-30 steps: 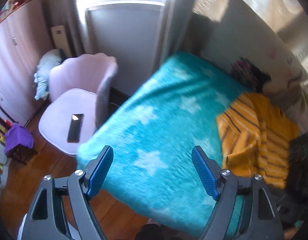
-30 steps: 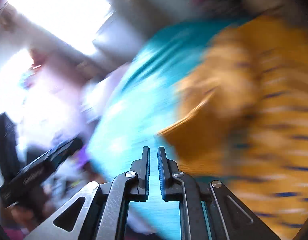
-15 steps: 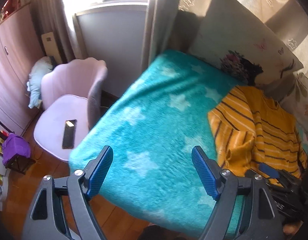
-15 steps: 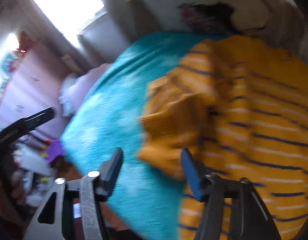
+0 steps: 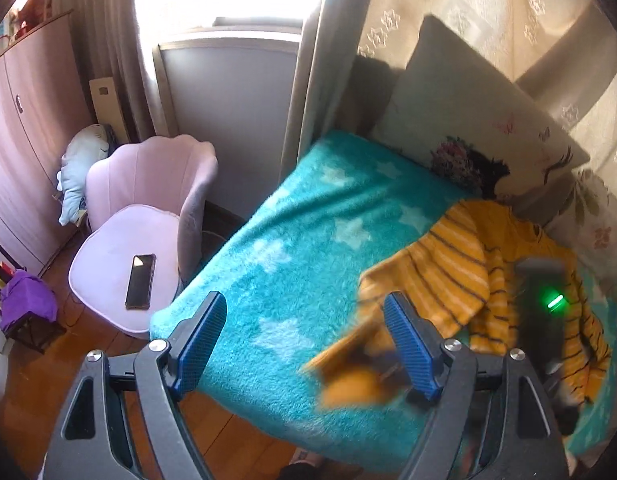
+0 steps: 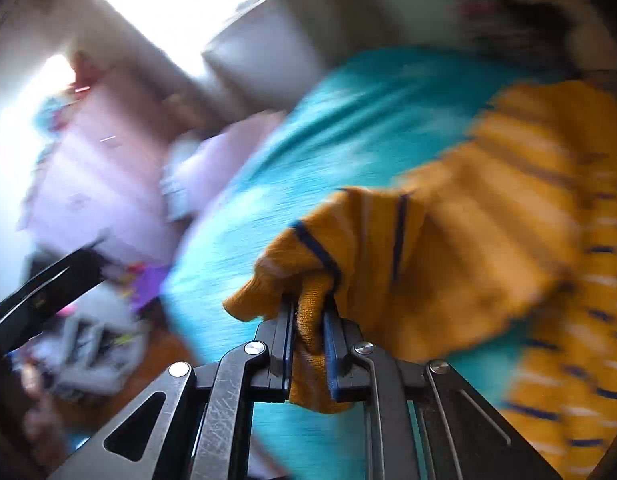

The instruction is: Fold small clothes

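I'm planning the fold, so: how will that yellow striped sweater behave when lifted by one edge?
Probably floppy: the yellow striped sweater already bunches and drapes where the right claw pinches it. Likely light, since one pinch raises a whole fold. Its knit may cling to the fleecy teal blanket and drag rather than slide.

The left gripper (image 5: pixel 304 344) hovers with jaws spread wide, while the right gripper (image 6: pixel 308 344) has jaws clamped.

Sweater (image 5: pixel 464 264) on the bed's (image 5: pixel 292 248) right side, pillow (image 5: pixel 468 120) behind it, chair (image 5: pixel 144 216) left of bed, phone (image 5: pixel 141 281) on chair
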`<state>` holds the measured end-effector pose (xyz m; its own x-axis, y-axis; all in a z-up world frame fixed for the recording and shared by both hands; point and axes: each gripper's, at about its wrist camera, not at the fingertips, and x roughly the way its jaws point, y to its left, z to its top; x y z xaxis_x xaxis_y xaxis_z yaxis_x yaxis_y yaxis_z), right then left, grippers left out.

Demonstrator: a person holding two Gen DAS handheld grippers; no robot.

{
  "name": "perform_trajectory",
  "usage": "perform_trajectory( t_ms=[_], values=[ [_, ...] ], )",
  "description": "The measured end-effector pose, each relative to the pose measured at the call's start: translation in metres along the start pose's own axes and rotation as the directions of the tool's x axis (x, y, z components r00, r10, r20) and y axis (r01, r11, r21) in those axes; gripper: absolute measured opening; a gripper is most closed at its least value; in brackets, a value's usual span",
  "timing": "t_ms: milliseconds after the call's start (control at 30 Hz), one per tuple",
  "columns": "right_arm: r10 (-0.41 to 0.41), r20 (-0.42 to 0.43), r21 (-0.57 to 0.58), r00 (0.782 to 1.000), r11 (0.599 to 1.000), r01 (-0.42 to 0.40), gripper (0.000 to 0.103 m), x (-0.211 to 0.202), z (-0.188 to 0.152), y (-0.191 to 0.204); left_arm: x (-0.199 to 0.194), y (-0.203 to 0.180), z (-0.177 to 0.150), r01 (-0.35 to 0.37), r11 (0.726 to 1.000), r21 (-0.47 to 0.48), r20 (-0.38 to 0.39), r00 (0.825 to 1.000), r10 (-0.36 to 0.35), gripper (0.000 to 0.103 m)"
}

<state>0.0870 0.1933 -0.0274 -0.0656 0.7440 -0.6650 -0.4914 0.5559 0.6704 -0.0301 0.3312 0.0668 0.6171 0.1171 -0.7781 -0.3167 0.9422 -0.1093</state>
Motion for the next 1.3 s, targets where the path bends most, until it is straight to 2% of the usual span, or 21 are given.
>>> perform_trajectory(
  t_ms=[67, 167, 233, 300, 333, 400, 433, 467, 500, 567, 667, 733, 867, 933, 1067, 1100, 1133, 1167, 1200, 1233, 1300],
  values=[
    [0.063, -0.079, -0.026, 0.995, 0.998, -0.066, 0.026, 0.019, -0.005, 0.011, -0.006, -0.002, 0.004, 0.01, 1.0, 0.0, 0.031, 0.999, -0.01, 0.08],
    [0.008, -0.059, 0.0, 0.998, 1.0, -0.008, 0.032, 0.006, -0.013, 0.0, -0.008, -0.013, 0.005, 0.044, 0.999, 0.023, 0.059, 0.997, -0.045, 0.08],
    [-0.07, 0.003, 0.046, 0.998, 0.997, 0.069, 0.043, -0.022, -0.017, -0.019, -0.007, -0.024, 0.003, 0.065, 0.997, 0.046, 0.075, 0.995, -0.069, 0.08],
    [-0.221, 0.106, 0.088, 0.969, 0.973, 0.212, 0.054, -0.068, -0.025, -0.036, -0.008, -0.041, 0.0, 0.093, 0.992, 0.088, 0.096, 0.99, -0.101, 0.087],
    [-0.284, 0.158, 0.11, 0.946, 0.957, 0.269, 0.059, -0.095, -0.032, -0.041, -0.009, -0.053, -0.003, 0.115, 0.986, 0.121, 0.109, 0.986, -0.129, 0.09],
    [-0.408, 0.276, 0.178, 0.87, 0.912, 0.371, 0.07, -0.149, -0.046, -0.051, -0.009, -0.075, -0.008, 0.165, 0.971, 0.173, 0.103, 0.977, -0.184, 0.093],
    [-0.467, 0.347, 0.237, 0.813, 0.883, 0.406, 0.078, -0.186, -0.064, -0.06, -0.006, -0.087, -0.013, 0.192, 0.963, 0.188, 0.075, 0.975, -0.208, 0.093],
    [-0.497, 0.381, 0.283, 0.78, 0.866, 0.413, 0.082, -0.212, -0.08, -0.07, 0.0, -0.097, -0.018, 0.212, 0.958, 0.193, 0.032, 0.975, -0.222, 0.093],
    [-0.525, 0.378, 0.317, 0.763, 0.847, 0.426, 0.083, -0.227, -0.091, -0.078, 0.006, -0.104, -0.023, 0.231, 0.954, 0.193, -0.012, 0.972, -0.233, 0.093],
    [-0.636, 0.265, 0.458, 0.725, 0.744, 0.486, 0.075, -0.269, -0.129, -0.112, 0.026, -0.121, -0.04, 0.305, 0.941, 0.151, -0.14, 0.948, -0.285, 0.093],
    [-0.661, 0.227, 0.578, 0.716, 0.682, 0.447, 0.065, -0.31, -0.184, -0.147, 0.049, -0.14, -0.073, 0.354, 0.932, 0.072, -0.287, 0.903, -0.321, 0.093],
    [-0.707, 0.175, 0.629, 0.686, 0.616, 0.474, 0.065, -0.328, -0.223, -0.161, 0.057, -0.153, -0.1, 0.369, 0.928, 0.041, -0.346, 0.877, -0.333, 0.093],
    [-0.71, 0.11, 0.684, 0.695, 0.562, 0.466, 0.065, -0.348, -0.281, -0.193, 0.059, -0.173, -0.141, 0.382, 0.924, 0.03, -0.392, 0.855, -0.34, 0.093],
    [-0.7, 0.088, 0.688, 0.709, 0.557, 0.465, 0.065, -0.346, -0.299, -0.2, 0.058, -0.185, -0.159, 0.351, 0.934, 0.066, -0.402, 0.866, -0.297, 0.093],
    [-0.64, 0.095, 0.646, 0.763, 0.622, 0.442, 0.065, -0.335, -0.309, -0.221, 0.061, -0.194, -0.184, 0.313, 0.948, 0.051, -0.419, 0.869, -0.264, 0.093],
    [-0.636, 0.092, 0.624, 0.766, 0.637, 0.453, 0.065, -0.33, -0.307, -0.22, 0.057, -0.197, -0.187, 0.29, 0.955, 0.061, -0.386, 0.89, -0.245, 0.091],
    [-0.647, 0.097, 0.596, 0.757, 0.647, 0.476, 0.065, -0.326, -0.302, -0.217, 0.055, -0.2, -0.189, 0.286, 0.956, 0.059, -0.385, 0.89, -0.243, 0.086],
    [-0.645, 0.098, 0.566, 0.757, 0.662, 0.491, 0.065, -0.318, -0.295, -0.214, 0.054, -0.203, -0.19, 0.276, 0.959, 0.064, -0.379, 0.896, -0.232, 0.067],
    [-0.645, 0.099, 0.548, 0.758, 0.671, 0.5, 0.065, -0.314, -0.293, -0.213, 0.052, -0.205, -0.191, 0.263, 0.962, 0.072, -0.376, 0.901, -0.218, 0.027],
    [-0.653, 0.1, 0.526, 0.751, 0.675, 0.517, 0.063, -0.309, -0.29, -0.211, 0.052, -0.206, -0.191, 0.255, 0.964, 0.073, -0.396, 0.895, -0.206, 0.009],
    [-0.641, 0.096, 0.487, 0.762, 0.698, 0.525, 0.034, -0.302, -0.284, -0.208, 0.052, -0.2, -0.187, 0.253, 0.967, 0.026, -0.413, 0.884, -0.22, 0.008]
  ],
)
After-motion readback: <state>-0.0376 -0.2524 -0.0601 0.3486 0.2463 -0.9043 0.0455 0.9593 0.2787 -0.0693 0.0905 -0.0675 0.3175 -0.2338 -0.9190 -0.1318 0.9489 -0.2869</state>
